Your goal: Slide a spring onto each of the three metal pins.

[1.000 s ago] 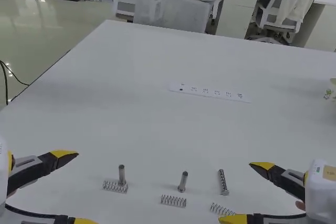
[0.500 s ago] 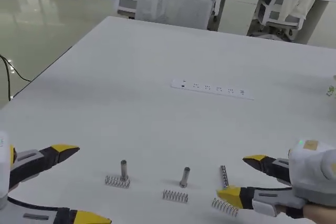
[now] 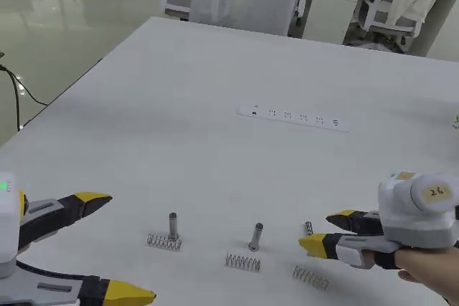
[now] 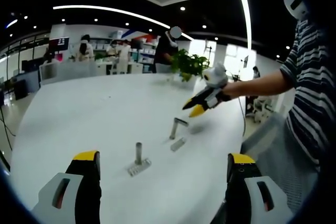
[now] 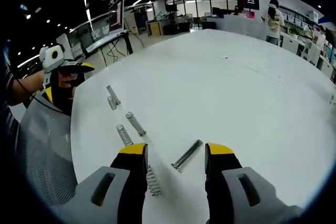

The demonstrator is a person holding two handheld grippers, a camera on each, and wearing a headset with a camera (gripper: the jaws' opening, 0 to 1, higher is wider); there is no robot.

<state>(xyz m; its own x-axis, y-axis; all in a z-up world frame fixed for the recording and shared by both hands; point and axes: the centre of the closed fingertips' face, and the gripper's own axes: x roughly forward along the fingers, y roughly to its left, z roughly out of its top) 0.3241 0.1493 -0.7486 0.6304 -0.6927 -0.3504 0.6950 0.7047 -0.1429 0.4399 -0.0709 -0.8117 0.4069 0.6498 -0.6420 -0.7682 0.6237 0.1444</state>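
Observation:
Three short metal pins stand in a row near the front of the white table (image 3: 215, 141): left pin (image 3: 173, 224), middle pin (image 3: 256, 236), right pin (image 3: 308, 228). A loose spring lies by each: left spring (image 3: 163, 241), middle spring (image 3: 242, 262), right spring (image 3: 310, 276). My right gripper (image 3: 326, 231) is open, its yellow tips either side of the right pin (image 5: 186, 155), with the right spring (image 5: 152, 179) beside the jaw. My left gripper (image 3: 115, 245) is wide open and holds nothing, short of the left pin (image 4: 138, 153) and left spring (image 4: 137, 167).
A white power strip (image 3: 294, 117) lies across the middle of the table. Grey office chairs (image 3: 244, 5) stand at the far edge. The table's left edge drops to a shiny floor (image 3: 50, 26). A plant (image 4: 189, 64) and people are in the background.
My right gripper has moved left to the right pin and its jaws have narrowed around it. The left gripper has stayed open in place. The head camera has tilted slightly.

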